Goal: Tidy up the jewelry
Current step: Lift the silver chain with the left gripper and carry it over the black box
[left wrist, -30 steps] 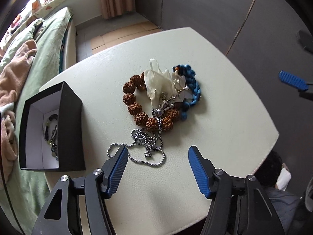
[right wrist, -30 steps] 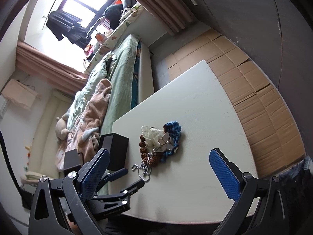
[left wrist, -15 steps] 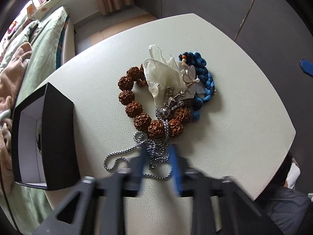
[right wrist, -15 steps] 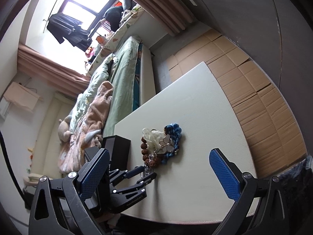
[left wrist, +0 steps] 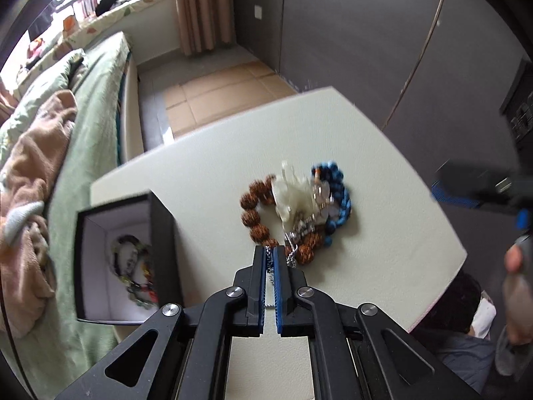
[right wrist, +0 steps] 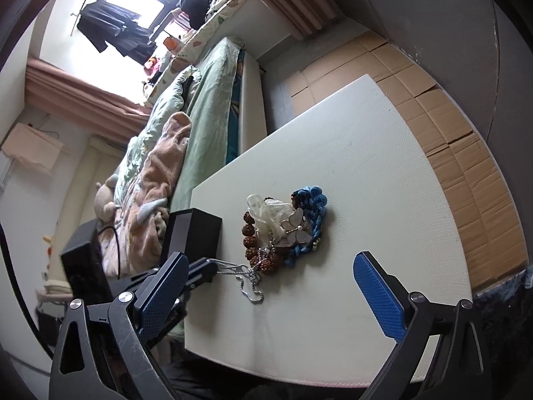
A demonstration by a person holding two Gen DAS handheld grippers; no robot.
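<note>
My left gripper (left wrist: 270, 254) is shut on the silver chain necklace (right wrist: 248, 275), lifted a little off the white table (right wrist: 366, 183); the chain trails to the jewelry pile. It shows in the right wrist view too (right wrist: 213, 266). The pile holds a brown seed-bead bracelet (left wrist: 253, 213), a blue braided bracelet (left wrist: 339, 200), a pale translucent piece (left wrist: 293, 196) and a butterfly ornament (right wrist: 296, 223). An open black box (left wrist: 113, 260) with a beaded bracelet (left wrist: 133, 270) inside stands at the table's left edge. My right gripper (right wrist: 271, 291) is open and empty, above the table's near side.
A bed with green bedding (left wrist: 83, 106) and a tan blanket (left wrist: 30, 166) lies left of the table. A second black box (right wrist: 83, 266) sits by the bed. Cardboard covers the floor (right wrist: 449, 126) beyond the table. Dark wardrobe doors (left wrist: 366, 33) stand behind.
My left gripper went from open above the chain to shut on it, then lifted and pulled back toward the box. The right gripper stayed open, nearly still.
</note>
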